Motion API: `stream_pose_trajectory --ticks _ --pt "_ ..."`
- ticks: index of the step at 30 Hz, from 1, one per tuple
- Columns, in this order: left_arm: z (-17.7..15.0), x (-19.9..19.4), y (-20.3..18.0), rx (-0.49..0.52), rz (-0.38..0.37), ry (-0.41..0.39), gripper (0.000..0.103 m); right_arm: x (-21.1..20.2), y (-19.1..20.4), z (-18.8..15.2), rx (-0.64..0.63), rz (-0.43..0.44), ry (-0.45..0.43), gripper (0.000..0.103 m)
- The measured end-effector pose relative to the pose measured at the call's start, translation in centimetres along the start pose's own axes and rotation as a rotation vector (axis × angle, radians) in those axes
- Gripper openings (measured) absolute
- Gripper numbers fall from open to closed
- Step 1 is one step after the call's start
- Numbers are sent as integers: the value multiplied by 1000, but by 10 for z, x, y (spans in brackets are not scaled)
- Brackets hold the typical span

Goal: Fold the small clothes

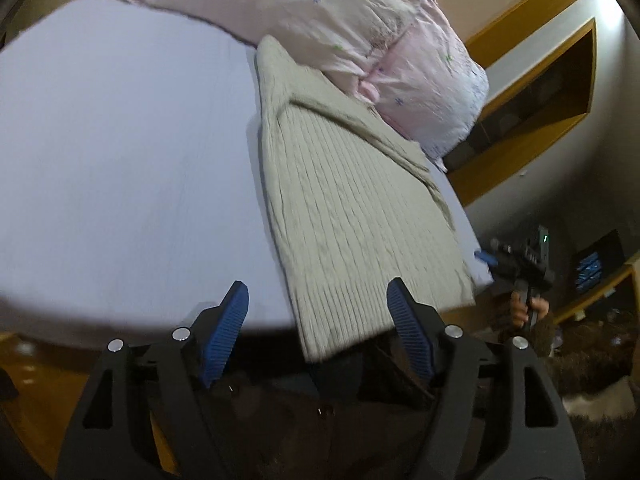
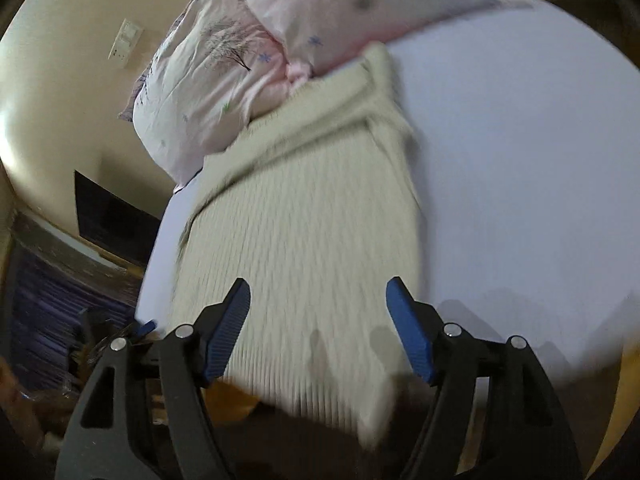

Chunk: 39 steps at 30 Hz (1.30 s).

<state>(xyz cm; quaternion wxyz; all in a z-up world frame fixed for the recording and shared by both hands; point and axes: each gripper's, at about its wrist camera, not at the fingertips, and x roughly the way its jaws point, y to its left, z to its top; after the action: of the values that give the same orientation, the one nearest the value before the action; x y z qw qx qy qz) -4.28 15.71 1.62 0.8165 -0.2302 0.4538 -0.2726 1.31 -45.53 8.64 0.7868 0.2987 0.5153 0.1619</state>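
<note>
A cream ribbed knit garment [image 1: 352,208] lies flat on the lavender bed sheet [image 1: 120,152], its near hem hanging over the bed's front edge. It also shows in the right wrist view [image 2: 304,240]. My left gripper [image 1: 318,300] is open and empty, hovering above the near hem. My right gripper [image 2: 318,300] is open and empty, over the garment's near part. In the left wrist view the right gripper [image 1: 520,264] appears at the bed's right corner, held by a hand. The garment's far end tucks under the pillow.
A pink patterned pillow [image 1: 320,20] lies at the head of the bed, also in the right wrist view [image 2: 248,60]. A wooden wall shelf [image 1: 532,112] stands to the right. The sheet [image 2: 520,200] spreads beside the garment. Clutter lies on the floor [image 2: 60,300].
</note>
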Motion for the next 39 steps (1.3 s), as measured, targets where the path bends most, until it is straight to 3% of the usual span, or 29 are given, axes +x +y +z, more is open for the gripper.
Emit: stream_pose_trajectory --ticks 3,8,12,14,15,16,17,18,20,23,28,32,35,38,39 --pt "-14 8 -1 5 10 73 73 -22 -23 -37 98 -28 13 72" --pt "-20 40 2 -40 -29 154 73 4 -62 -56 245 119 59 71" --pt "-16 61 4 -88 -52 168 72 40 -64 -53 266 240 119 42" --pt "-14 64 5 -121 -66 164 71 48 -62 -53 265 274 134 16" --pt "-13 64 6 -146 -73 163 70 51 -62 -55 259 289 142 11" --pt "-14 62 7 -162 -76 160 64 50 -60 -55 253 300 142 9" --pt "-15 61 9 -188 -76 157 38 48 -56 -55 234 303 134 8" --pt "-17 59 10 -212 -101 156 26 46 -53 -54 221 302 124 8" --pt "-16 51 10 -259 -167 131 13 37 -41 -49 177 310 93 7" --pt "-3 43 -2 -237 -161 91 9 26 -25 -36 108 298 58 7" --pt "55 27 -24 -131 -118 -34 8 8 26 35 -57 263 -90 7" --pt "140 25 -23 -112 -38 -241 4 12 43 110 -85 292 -228 7" --pt "205 43 -11 -123 50 -353 3 40 43 177 -53 305 -307 7" --pt "253 77 12 -151 115 -336 3 100 34 232 2 199 -295 7" --pt "260 86 19 -175 91 -301 3 114 28 240 32 185 -269 7"
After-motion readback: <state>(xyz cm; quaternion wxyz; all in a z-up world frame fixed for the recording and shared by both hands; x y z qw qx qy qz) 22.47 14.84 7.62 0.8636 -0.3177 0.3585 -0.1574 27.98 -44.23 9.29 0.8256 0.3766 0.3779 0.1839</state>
